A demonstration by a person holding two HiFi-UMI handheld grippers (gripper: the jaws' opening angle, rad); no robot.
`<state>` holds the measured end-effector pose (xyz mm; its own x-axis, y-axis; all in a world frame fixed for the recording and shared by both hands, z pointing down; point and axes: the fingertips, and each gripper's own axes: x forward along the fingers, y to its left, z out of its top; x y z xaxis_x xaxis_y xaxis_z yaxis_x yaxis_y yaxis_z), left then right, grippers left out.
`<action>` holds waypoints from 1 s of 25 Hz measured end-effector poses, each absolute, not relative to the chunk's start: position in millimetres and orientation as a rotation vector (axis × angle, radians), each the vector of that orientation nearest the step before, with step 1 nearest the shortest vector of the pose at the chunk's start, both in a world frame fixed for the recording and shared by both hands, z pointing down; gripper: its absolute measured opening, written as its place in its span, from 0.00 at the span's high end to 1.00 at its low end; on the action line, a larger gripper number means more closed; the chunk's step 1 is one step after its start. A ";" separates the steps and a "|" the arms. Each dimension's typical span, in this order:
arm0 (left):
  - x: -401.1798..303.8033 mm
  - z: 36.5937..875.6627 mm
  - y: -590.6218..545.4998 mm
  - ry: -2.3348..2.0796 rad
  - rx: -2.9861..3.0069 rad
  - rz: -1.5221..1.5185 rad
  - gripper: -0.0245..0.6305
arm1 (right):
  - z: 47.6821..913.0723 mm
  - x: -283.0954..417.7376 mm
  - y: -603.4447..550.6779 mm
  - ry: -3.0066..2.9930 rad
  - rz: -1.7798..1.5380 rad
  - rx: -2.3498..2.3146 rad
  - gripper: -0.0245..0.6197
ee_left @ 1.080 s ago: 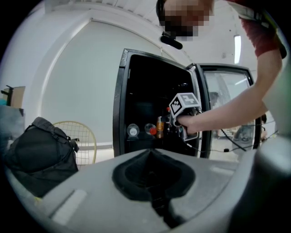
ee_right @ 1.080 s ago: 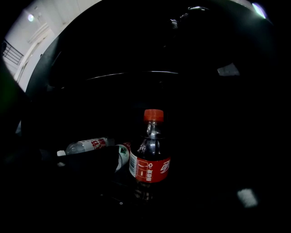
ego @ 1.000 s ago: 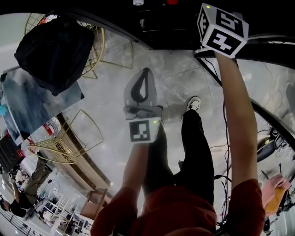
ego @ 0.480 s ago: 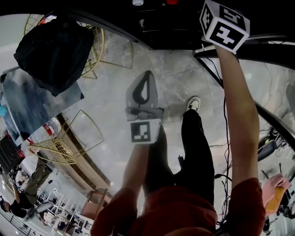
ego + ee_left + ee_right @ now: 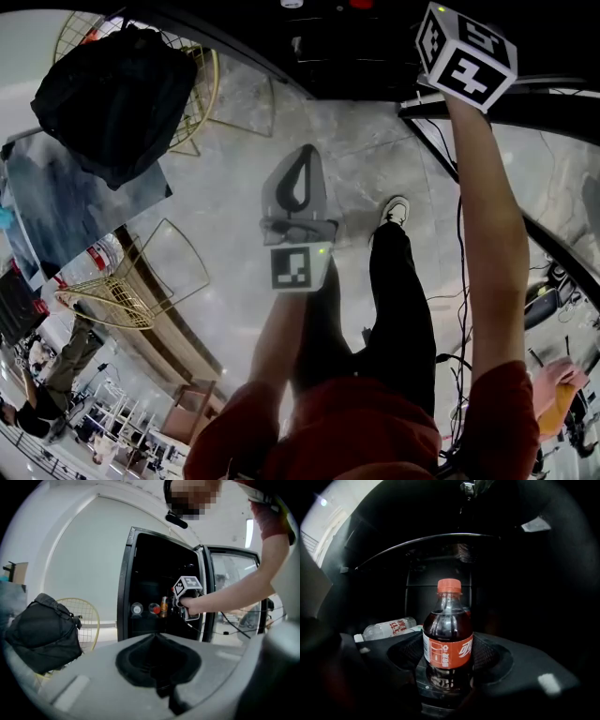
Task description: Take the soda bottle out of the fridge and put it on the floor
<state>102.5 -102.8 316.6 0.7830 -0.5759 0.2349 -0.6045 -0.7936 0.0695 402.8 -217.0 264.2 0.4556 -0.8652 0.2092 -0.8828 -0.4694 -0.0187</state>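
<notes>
While left tongs (image 5: 304, 155) hang closed, right tongs (image 5: 447, 660) have just been closing loosely round the soda bottle (image 5: 447, 634).

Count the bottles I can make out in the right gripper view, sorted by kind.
soda bottle, upright, red cap: 1
clear bottle, lying on its side: 1
Total: 2
Anything further back is too dark to count.

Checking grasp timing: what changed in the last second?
The right gripper has just been closing its jaws around the soda bottle, which stands upright between them inside the fridge; whether the pads press it yet is unclear. Nothing was lifted or let go. The left gripper stayed put, shut and empty.
</notes>
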 end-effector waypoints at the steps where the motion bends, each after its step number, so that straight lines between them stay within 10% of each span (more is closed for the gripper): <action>1: 101.8 317.5 -102.1 -0.944 2.829 0.307 0.96 | 264.3 402.0 -217.1 -1.570 0.290 2.597 0.49; 25: 96.3 314.0 -92.1 -0.982 2.814 0.312 0.96 | 262.5 339.9 -165.7 -1.731 0.255 2.475 0.49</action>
<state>96.3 -92.1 314.0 0.7650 -0.5969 0.2419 -0.6269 -0.7762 0.0674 339.9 -165.7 262.5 0.3352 -0.9207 0.2001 -0.9393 -0.3432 -0.0057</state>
